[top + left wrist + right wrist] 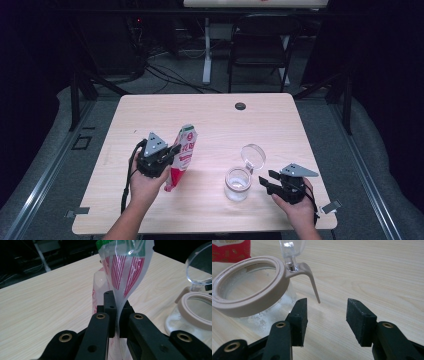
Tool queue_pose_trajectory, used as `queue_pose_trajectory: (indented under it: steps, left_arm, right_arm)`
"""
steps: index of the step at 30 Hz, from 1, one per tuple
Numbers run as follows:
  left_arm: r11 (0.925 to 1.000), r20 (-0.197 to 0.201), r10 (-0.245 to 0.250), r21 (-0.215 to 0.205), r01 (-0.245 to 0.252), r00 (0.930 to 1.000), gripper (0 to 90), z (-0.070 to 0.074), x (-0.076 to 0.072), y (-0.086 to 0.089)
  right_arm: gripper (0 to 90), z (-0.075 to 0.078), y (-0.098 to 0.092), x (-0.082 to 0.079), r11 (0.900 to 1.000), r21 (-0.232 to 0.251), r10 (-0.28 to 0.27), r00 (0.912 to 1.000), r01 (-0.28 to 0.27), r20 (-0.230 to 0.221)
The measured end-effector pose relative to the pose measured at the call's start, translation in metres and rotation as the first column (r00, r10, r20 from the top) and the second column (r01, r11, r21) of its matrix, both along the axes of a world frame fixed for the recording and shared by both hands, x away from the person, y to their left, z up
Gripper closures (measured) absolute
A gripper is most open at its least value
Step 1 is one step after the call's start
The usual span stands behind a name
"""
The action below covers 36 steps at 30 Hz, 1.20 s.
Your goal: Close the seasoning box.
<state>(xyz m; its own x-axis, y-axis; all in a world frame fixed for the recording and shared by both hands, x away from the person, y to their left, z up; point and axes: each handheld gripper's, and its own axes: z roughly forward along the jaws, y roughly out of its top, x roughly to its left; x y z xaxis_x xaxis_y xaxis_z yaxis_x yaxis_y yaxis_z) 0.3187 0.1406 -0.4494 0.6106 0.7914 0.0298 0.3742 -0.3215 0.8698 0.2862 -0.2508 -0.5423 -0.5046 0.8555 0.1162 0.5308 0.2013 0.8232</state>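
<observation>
Counter (210,120) room lay mostly behind your work: the whole far half was bare wood up to a small dark grommet (240,106) near the far edge. Your left tongs (172,150) were clenched on the pouch (184,150), a red-and-white bag with a green top, pinching its thin film between the pads. You held it upright left of centre, its lower end at or just above the wood; which one I could not tell. In the left gripper view the film (125,272) twisted up out of the shut jaws.

Right of it, with a bare strip of wood between, stood the jar (237,184), a clear glass one with a tan ring, its round clear lid (253,155) tipped up and back on the hinge. Your right tongs (264,178) rested just beside the jar on its right, released and grasping nothing. In the right gripper view they (327,315) gaped beside the ring (249,302), near its thin tan tab (313,285). The near edge ran close under both hands, and the right edge lay not far beyond your right hand (299,210).
</observation>
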Motion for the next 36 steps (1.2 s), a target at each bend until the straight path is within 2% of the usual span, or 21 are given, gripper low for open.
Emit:
queue_pose_trajectory:
  steps: [15,19,28,33,36]
  left_arm:
    - [0.9966,-0.01,-0.082,0.006,0.082,0.9966,89.5,-0.004,-0.005,-0.03]
    - [0.9949,-0.01,-0.099,0.018,0.099,0.995,89.5,-0.005,-0.007,-0.034]
    - [0.9916,-0.013,-0.129,0.01,0.129,0.9916,89.4,-0.01,-0.016,-0.036]
    - [0.9889,-0.028,-0.149,0.0,0.149,0.9885,89.3,-0.017,-0.025,-0.035]
    - [0.9883,-0.031,-0.153,0.0,0.153,0.9878,89.2,-0.019,-0.028,-0.035]
  right_arm:
    - [51.6,0.0,-0.001,0.0,1.0,-0.002,0.002,1.0,-0.002,0.001]
    - [51.6,0.001,-0.001,0.0,1.0,-0.001,0.002,1.0,-0.002,0.001]
    - [51.7,0.003,-0.001,-0.001,1.0,0.009,0.0,0.9999,0.0,0.011]
    - [51.7,0.009,-0.003,-0.004,0.999,0.034,0.001,0.9989,-0.003,0.047]
    - [53.0,0.013,-0.003,-0.005,0.999,0.033,0.004,0.9982,-0.006,0.06]
